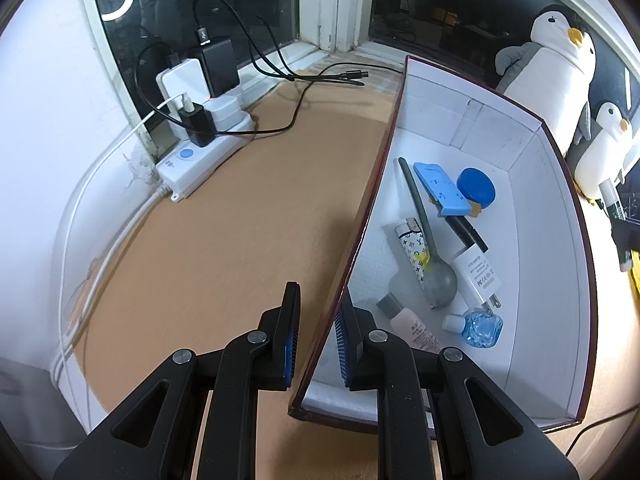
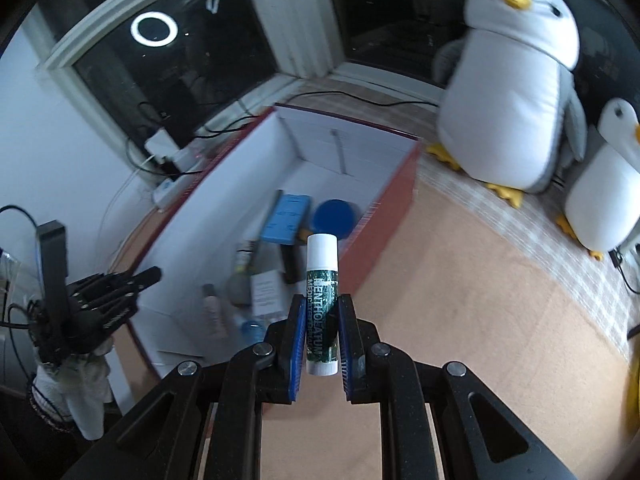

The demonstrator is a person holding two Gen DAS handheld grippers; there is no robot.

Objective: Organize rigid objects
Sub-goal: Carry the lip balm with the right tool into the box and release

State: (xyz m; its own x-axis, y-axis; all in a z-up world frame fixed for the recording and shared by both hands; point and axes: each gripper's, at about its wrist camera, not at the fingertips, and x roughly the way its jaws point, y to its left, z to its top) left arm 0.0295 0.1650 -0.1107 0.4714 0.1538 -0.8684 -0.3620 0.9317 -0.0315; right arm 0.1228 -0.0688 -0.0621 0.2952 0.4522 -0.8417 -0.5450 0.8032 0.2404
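Your tabletop (image 1: 224,216) is brown and runs up to a dark window, with a white power strip (image 1: 200,156) full of chargers at its far left. On it sits the open box (image 1: 536,264), red outside and white inside, and beyond the box stand a large plush penguin (image 2: 516,92) and a smaller one (image 2: 604,192).

Your left tool (image 1: 316,332) is clamped narrow on the box's near-left wall, one pad outside, one pad inside.

Inside the box you already have a grey spoon (image 1: 428,248), a white charger plug (image 1: 480,272), a blue flat block (image 1: 440,188), a blue round lid (image 1: 476,186), a patterned lighter (image 1: 412,252), a small pink bottle (image 1: 408,320) and a small clear blue bottle (image 1: 480,326), all lying loosely together on the floor of the box.

Your right tool (image 2: 320,344) is pinched narrow on a lip balm tube (image 2: 322,300), white cap pointing away from you. In the right wrist view the tube appears in front of the box's near-right wall, not yet in the box.
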